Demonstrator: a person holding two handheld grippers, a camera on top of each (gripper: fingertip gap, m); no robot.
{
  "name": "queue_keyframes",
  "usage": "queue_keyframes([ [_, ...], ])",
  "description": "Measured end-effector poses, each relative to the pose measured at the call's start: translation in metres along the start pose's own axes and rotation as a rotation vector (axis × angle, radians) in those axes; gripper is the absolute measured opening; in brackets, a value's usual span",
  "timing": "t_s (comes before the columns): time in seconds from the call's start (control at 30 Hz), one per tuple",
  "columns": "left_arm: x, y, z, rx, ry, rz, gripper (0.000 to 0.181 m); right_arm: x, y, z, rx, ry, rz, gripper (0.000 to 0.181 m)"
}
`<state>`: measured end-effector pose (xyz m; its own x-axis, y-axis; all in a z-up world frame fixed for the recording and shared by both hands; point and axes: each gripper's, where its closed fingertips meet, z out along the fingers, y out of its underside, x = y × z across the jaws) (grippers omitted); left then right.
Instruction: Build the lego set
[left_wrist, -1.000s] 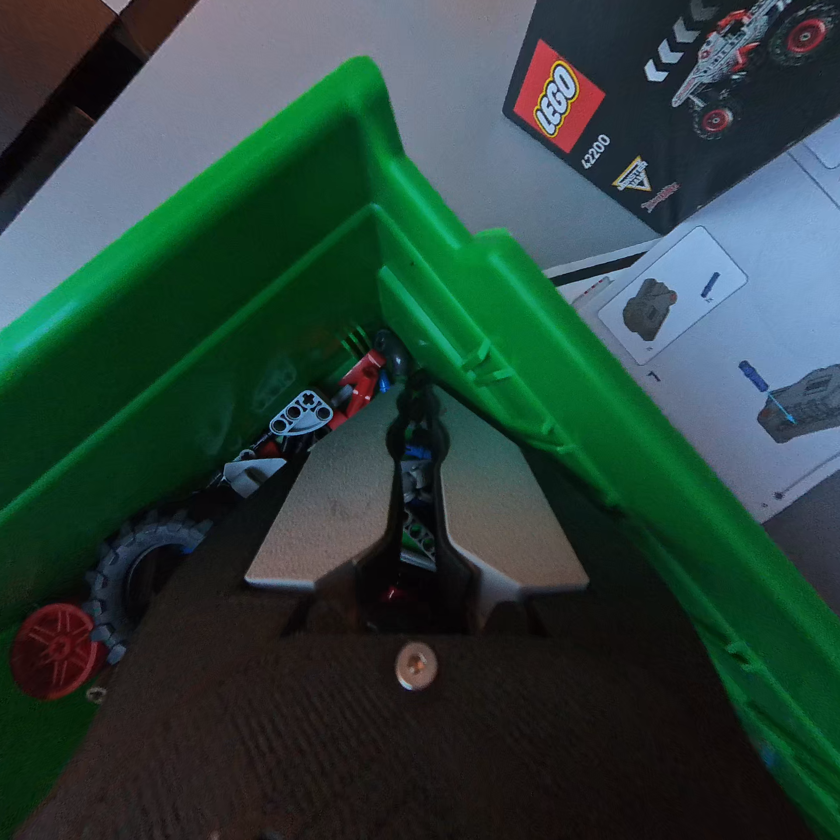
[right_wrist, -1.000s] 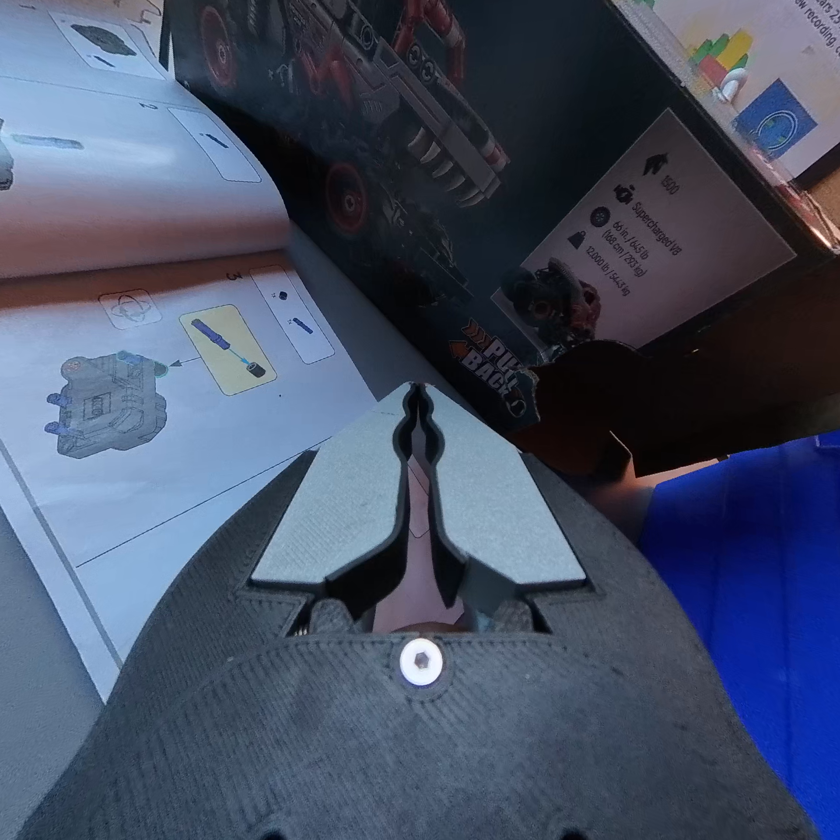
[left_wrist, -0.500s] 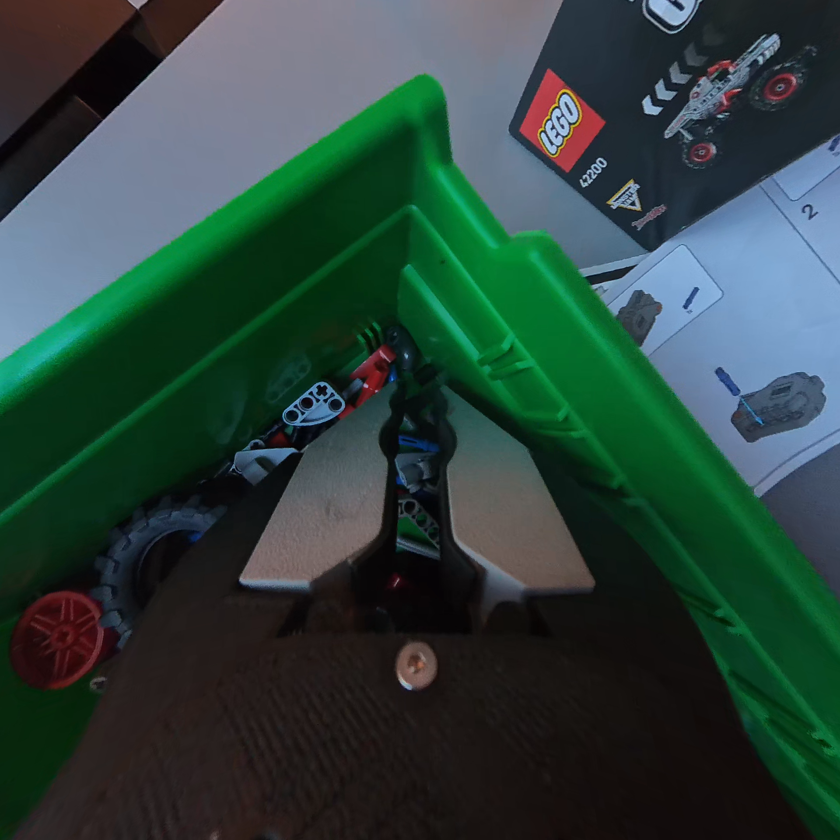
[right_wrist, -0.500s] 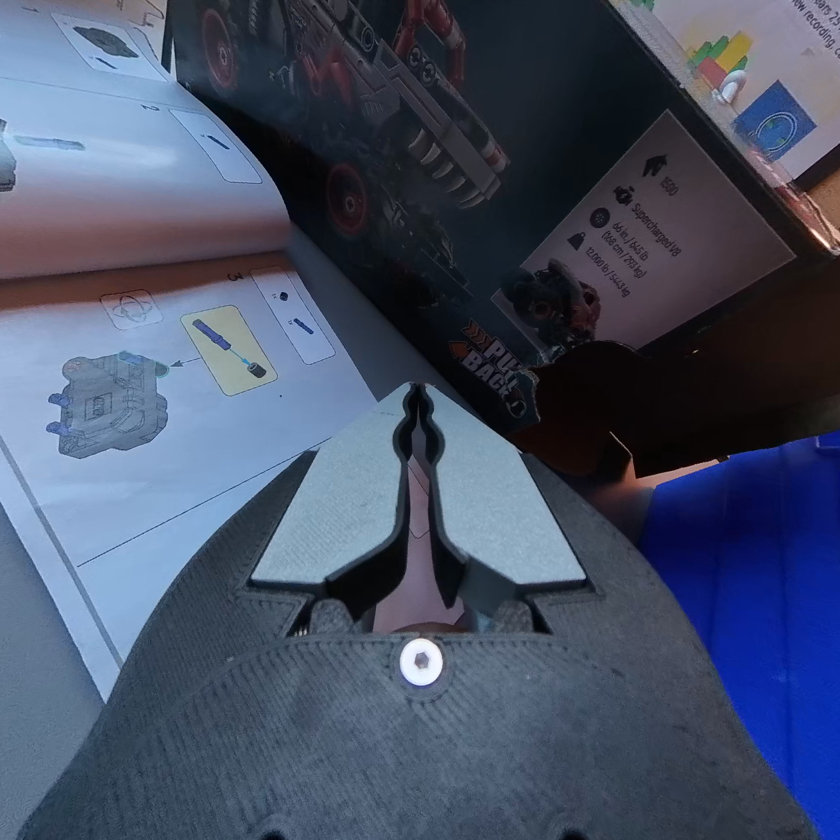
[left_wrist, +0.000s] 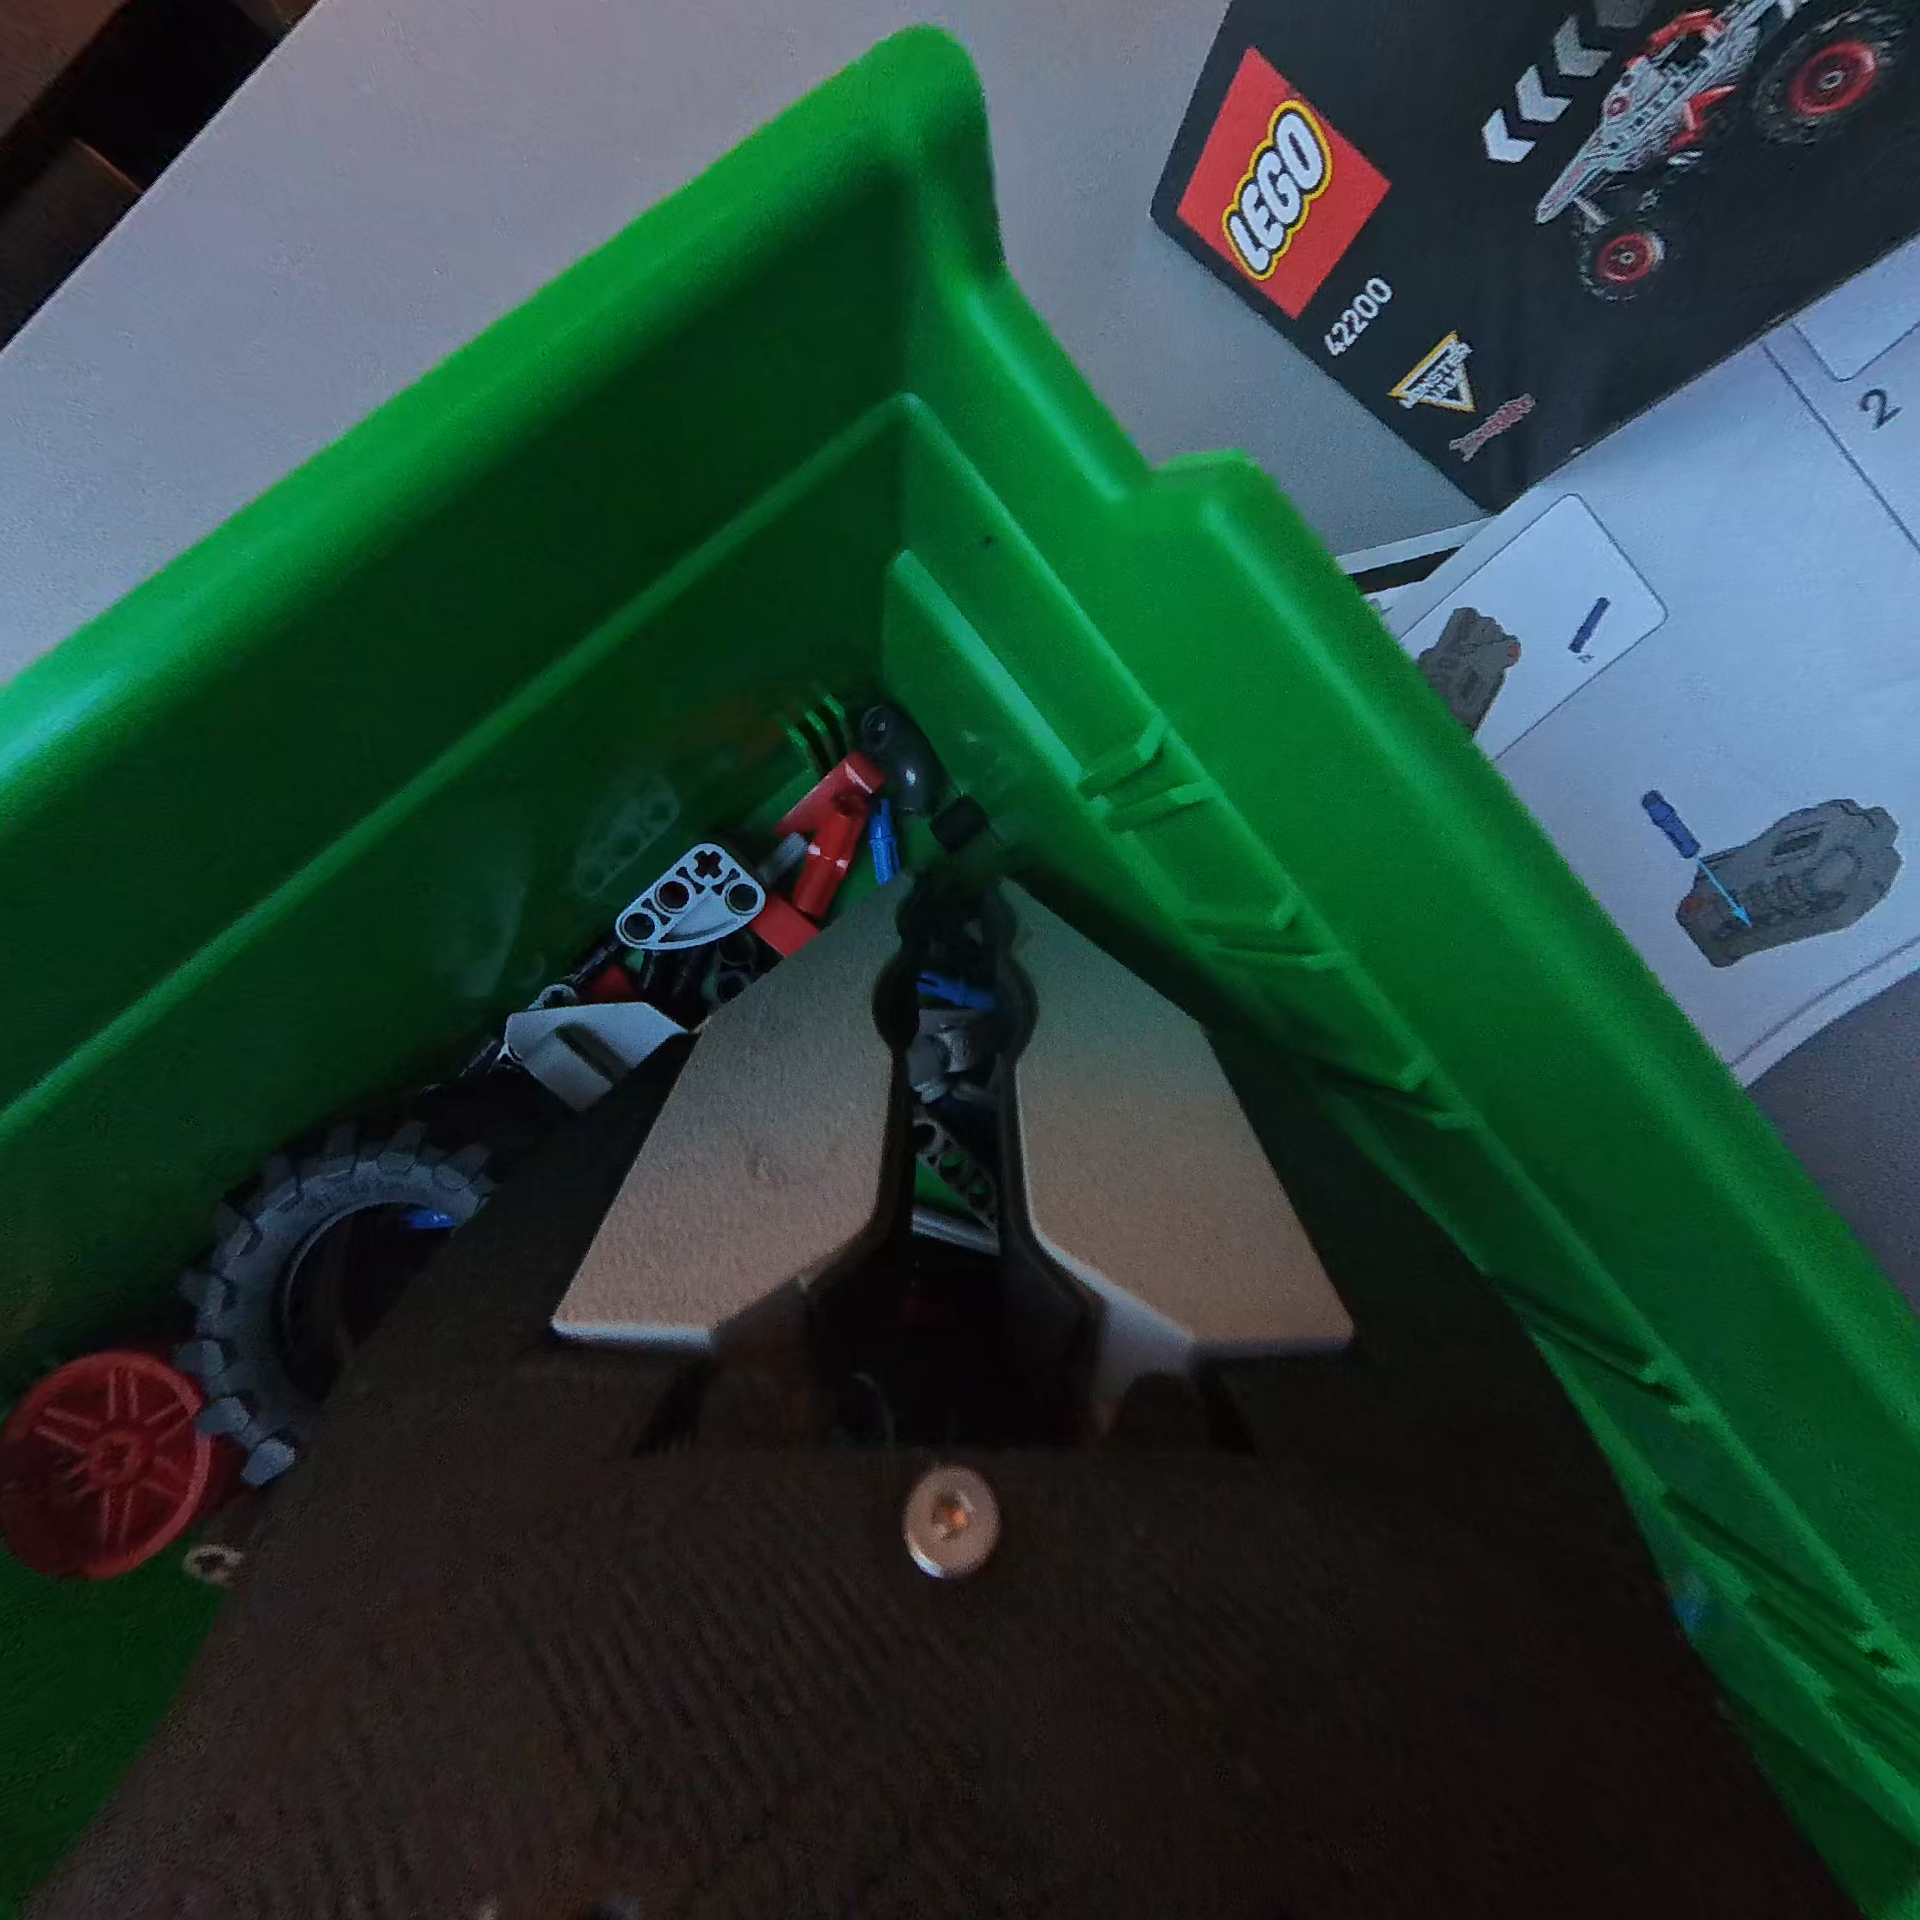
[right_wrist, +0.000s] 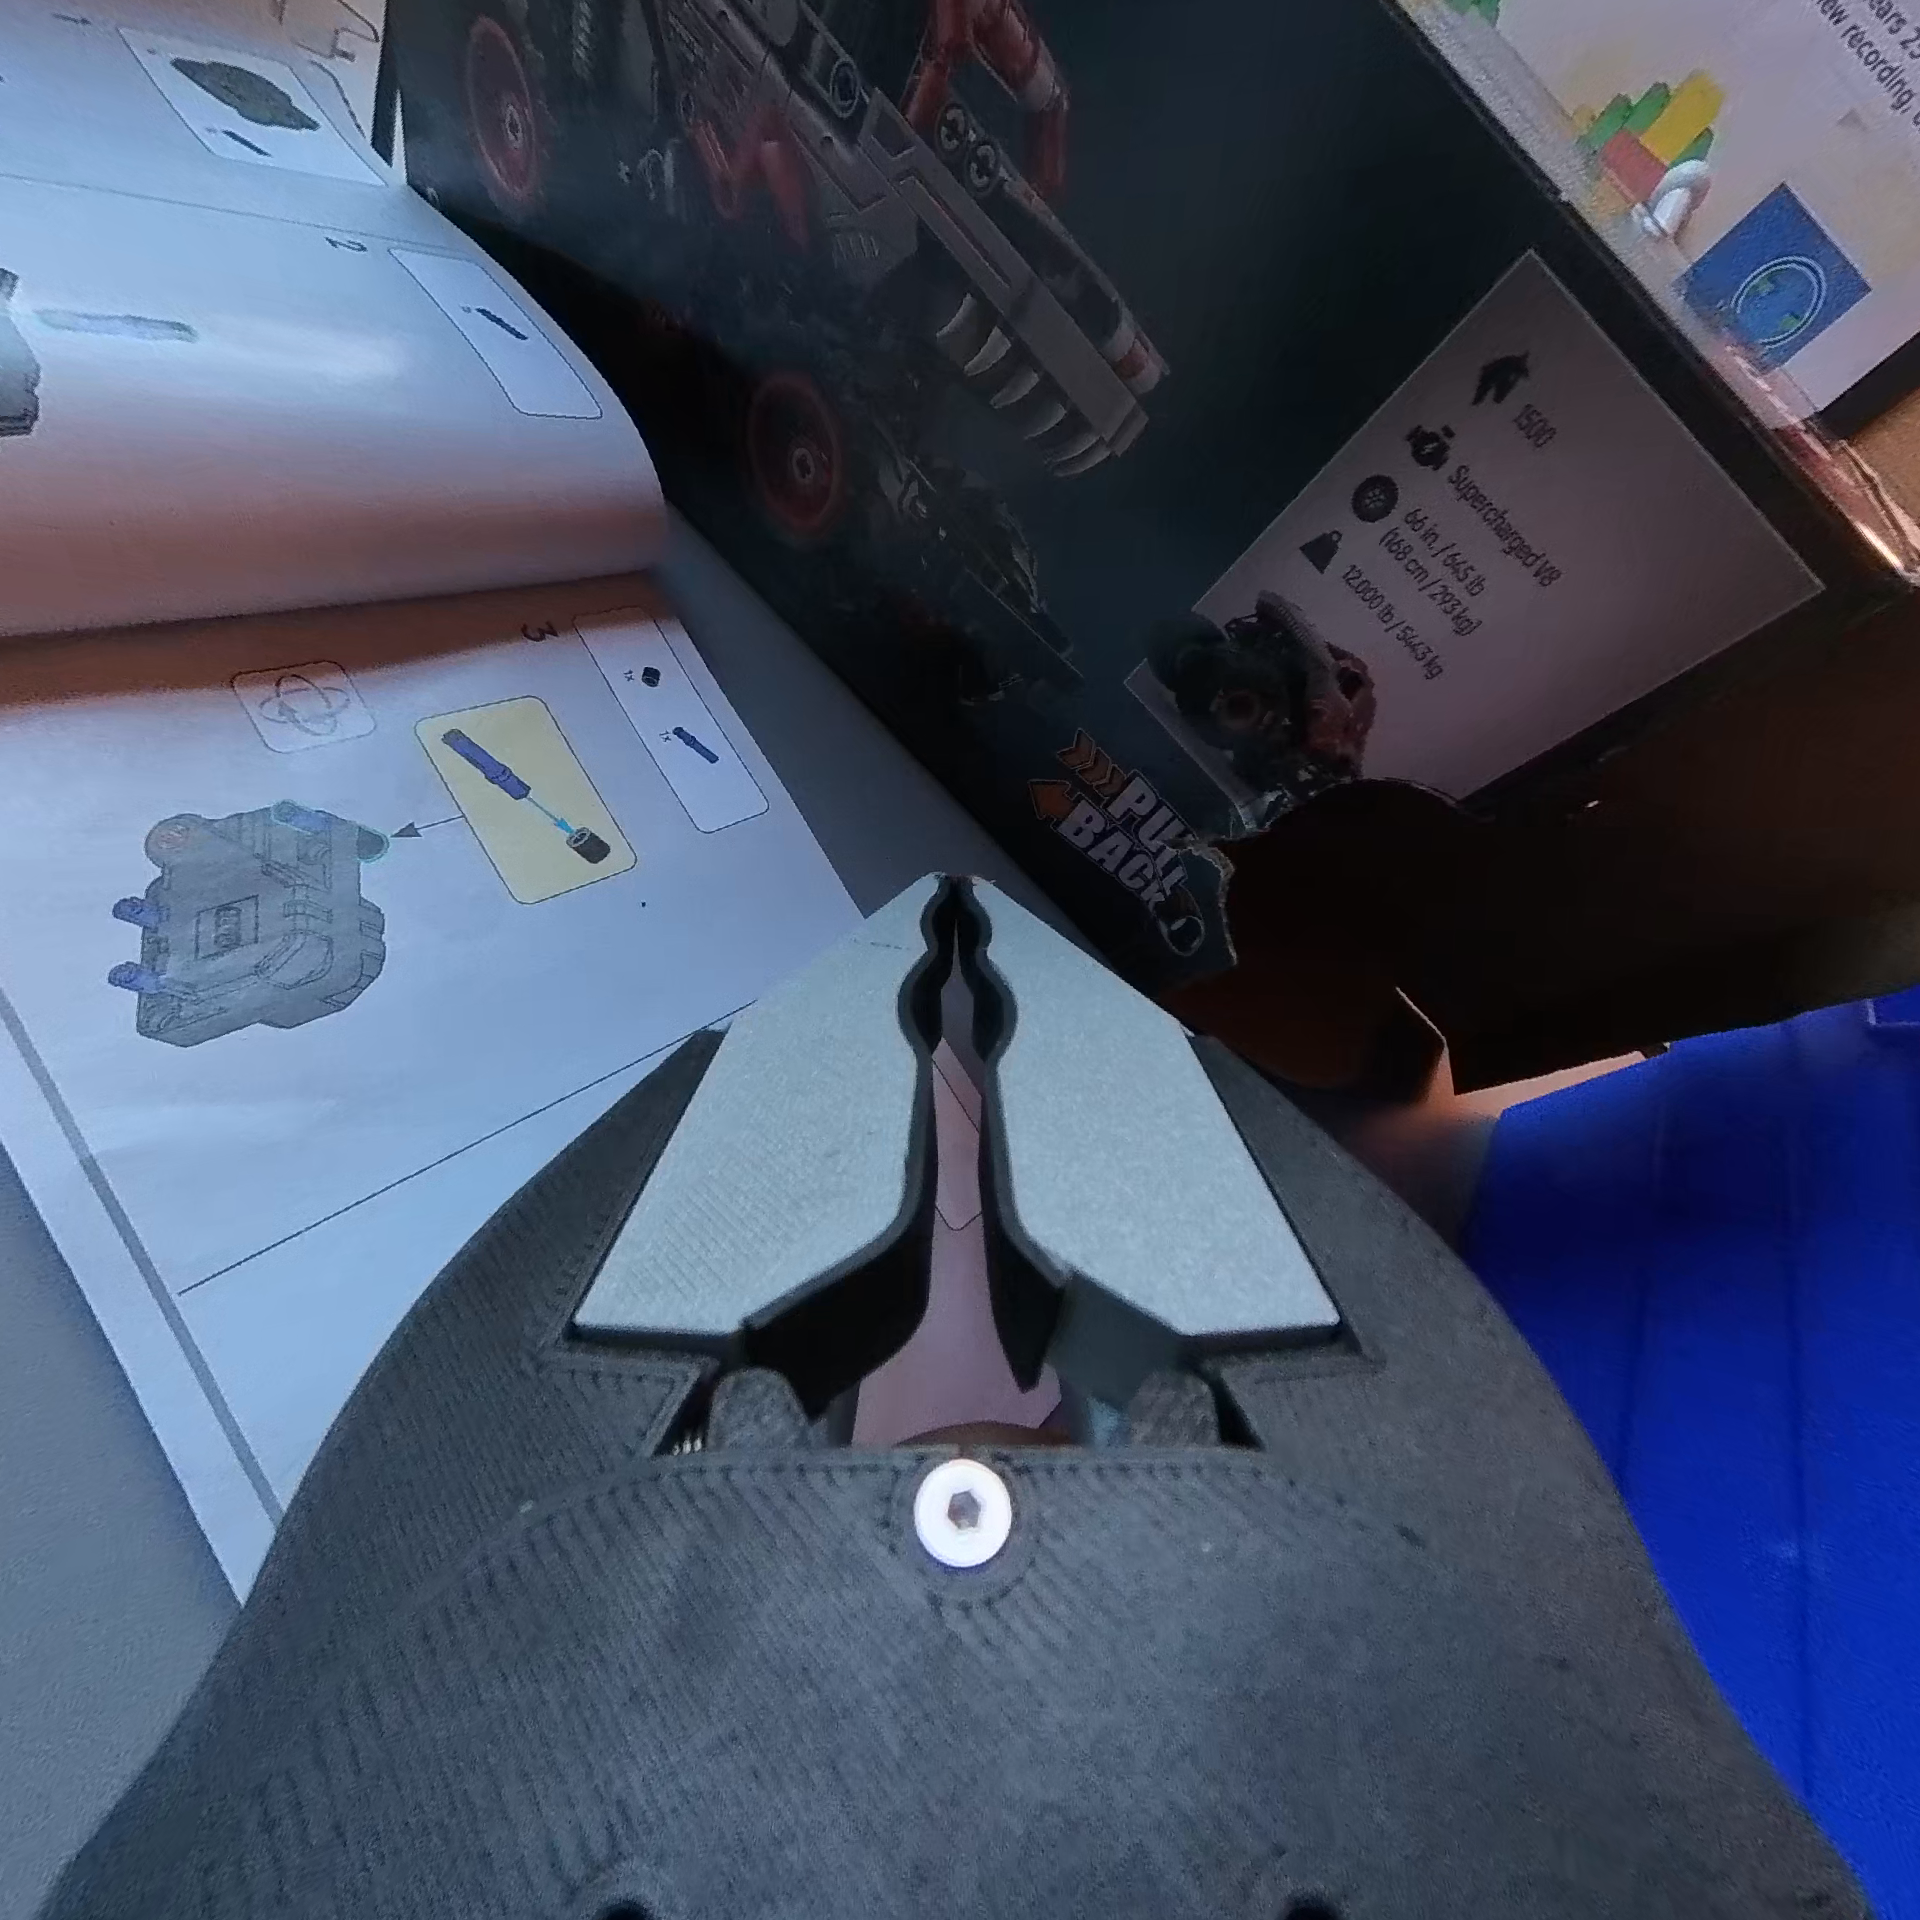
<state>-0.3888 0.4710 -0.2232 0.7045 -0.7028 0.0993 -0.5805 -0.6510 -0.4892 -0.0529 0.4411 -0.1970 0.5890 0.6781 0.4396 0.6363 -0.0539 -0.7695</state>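
Observation:
My left gripper is down inside a green bin, its jaws shut with only a thin slit between them. A small black piece lies right at its tips against the bin wall; I cannot tell whether it is gripped. Loose parts lie around the tips: a light grey beam, a red piece, a blue pin, a grey tyre and a red wheel hub. My right gripper is shut and empty, hovering over the open instruction booklet.
The black set box lies on the pale table beyond the bin, with the booklet beside it. In the right wrist view the box stands just past the fingertips, and a blue container is at the right. Spacing between my two grippers at the tips: around 35 centimetres. To the red wheel hub: left tips about 15 centimetres, right tips about 50 centimetres.
The left gripper has shifted slightly inside the bin and its jaws stay shut. The right gripper has not moved.

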Motion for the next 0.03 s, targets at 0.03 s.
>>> queue_keyframes([
  [0.03, -0.0002, 0.0001, 0.0, -0.001, 0.001, -0.003, 0.007, 0.0, 0.0001, 0.0, 0.0, 0.0, 0.0, 0.0],
])
